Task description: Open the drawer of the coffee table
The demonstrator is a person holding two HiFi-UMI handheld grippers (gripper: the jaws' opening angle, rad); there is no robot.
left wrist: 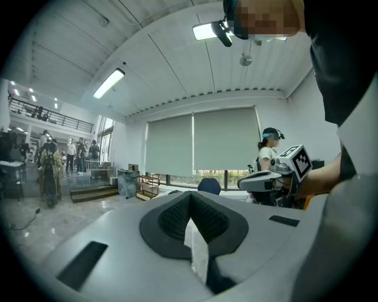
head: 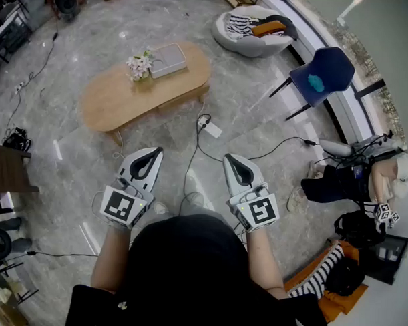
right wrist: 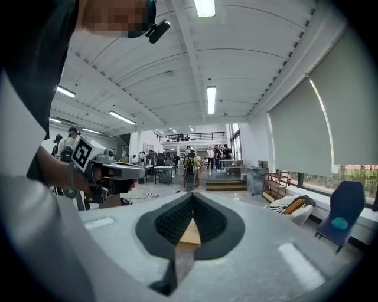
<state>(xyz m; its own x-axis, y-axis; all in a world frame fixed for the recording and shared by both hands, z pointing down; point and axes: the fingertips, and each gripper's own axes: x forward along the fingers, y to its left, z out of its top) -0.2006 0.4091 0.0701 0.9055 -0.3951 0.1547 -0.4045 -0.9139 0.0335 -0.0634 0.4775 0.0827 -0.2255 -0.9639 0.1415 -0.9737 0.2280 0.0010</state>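
Left tool [head: 155, 151] and right tool [head: 228, 158], both with jaws together and empty, hang side by side at lower centre, pointed toward the oval wooden counter [head: 109, 99] at upper left, well apart from it, likely poised to approach its untouched drawer.

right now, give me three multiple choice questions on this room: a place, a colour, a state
1. Where do the flowers stand? A on the coffee table; B on a windowsill; C on the floor.
2. What colour is the chair? A red; B blue; C green.
3. How are the left gripper and right gripper? A both open; B gripping a handle; C both shut, empty.
1 A, on the tabletop beside a grey box; 2 B, its seat is blue; 3 C, jaws together, nothing between.
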